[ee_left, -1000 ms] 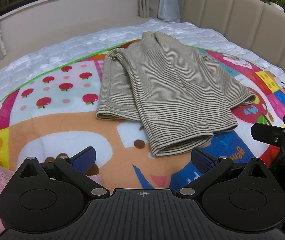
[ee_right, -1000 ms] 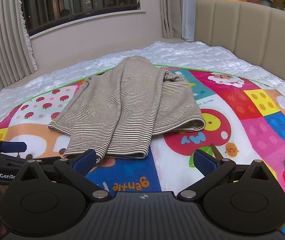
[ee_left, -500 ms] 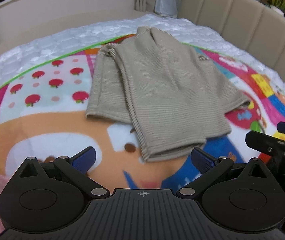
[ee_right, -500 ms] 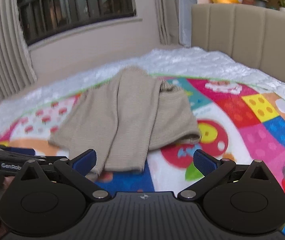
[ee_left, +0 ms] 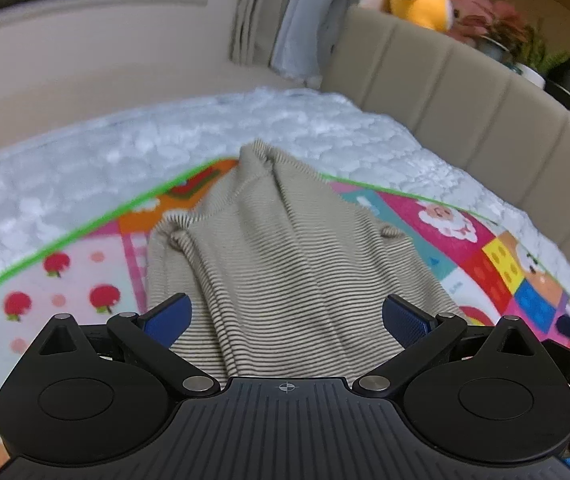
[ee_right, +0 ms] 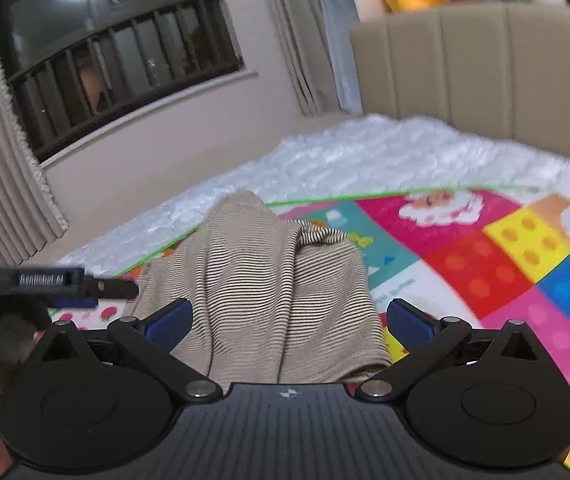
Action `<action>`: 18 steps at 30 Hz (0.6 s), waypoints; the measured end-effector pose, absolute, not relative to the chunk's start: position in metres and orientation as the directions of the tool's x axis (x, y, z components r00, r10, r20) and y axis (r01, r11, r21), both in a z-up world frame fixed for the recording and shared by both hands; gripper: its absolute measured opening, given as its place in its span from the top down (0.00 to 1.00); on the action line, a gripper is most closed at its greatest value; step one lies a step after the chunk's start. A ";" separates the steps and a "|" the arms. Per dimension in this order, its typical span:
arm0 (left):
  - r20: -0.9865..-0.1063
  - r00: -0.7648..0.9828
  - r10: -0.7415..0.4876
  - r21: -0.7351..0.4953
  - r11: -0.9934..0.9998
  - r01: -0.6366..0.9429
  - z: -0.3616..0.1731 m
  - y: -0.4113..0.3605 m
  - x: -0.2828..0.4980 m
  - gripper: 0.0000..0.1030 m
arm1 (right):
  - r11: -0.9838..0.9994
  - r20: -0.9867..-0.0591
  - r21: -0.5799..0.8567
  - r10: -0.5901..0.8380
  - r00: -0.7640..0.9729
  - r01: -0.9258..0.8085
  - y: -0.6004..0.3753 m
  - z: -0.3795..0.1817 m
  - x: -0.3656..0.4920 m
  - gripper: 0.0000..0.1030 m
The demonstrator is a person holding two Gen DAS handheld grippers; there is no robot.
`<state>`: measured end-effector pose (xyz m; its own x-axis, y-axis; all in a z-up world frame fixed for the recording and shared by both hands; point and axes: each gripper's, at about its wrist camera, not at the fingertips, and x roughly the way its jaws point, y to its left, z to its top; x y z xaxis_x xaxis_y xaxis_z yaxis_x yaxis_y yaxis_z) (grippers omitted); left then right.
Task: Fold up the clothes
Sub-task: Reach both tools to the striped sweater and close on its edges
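striped top (ee_left: pixel 285 280) lies partly folded, both sleeves laid in, near the far edge of the play mat (ee_left: pixel 85 280), its collar end reaching the mat's green border. left gripper (ee_left: pixel 287 318) and right gripper (ee_right: pixel 289 320) both spread wide, empty, over the hem end. judged step: approach for the hem-to-collar fold. next: pinch the two hem corners. bare mat right and left; headboard (ee_right: pixel 485 80) well beyond.

A beige striped sweater (ee_left: pixel 285 264) lies partly folded, rumpled, on the colourful mat (ee_left: pixel 485 248).
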<state>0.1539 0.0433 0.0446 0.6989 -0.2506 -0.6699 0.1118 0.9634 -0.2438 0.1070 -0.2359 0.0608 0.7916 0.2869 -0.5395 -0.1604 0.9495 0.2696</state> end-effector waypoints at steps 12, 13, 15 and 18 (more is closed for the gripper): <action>-0.786 0.510 -0.351 -0.395 0.919 0.025 -0.035 0.068 0.210 0.00 | 0.957 -0.617 0.214 0.289 0.732 -0.197 -0.194 0.015 0.190 0.00; -0.785 0.507 -0.357 -0.405 0.914 0.016 -0.035 0.069 0.211 0.00 | 0.955 -0.623 0.227 0.293 0.725 -0.191 -0.194 0.012 0.194 0.00; -0.782 0.498 -0.374 -0.443 0.896 -0.022 -0.037 0.076 0.213 0.00 | 0.951 -0.636 0.252 0.302 0.710 -0.178 -0.196 0.007 0.201 0.00; -0.756 0.479 -0.446 -0.539 0.839 -0.069 -0.033 0.085 0.215 0.07 | 0.944 -0.671 0.294 0.317 0.670 -0.152 -0.199 -0.006 0.209 0.00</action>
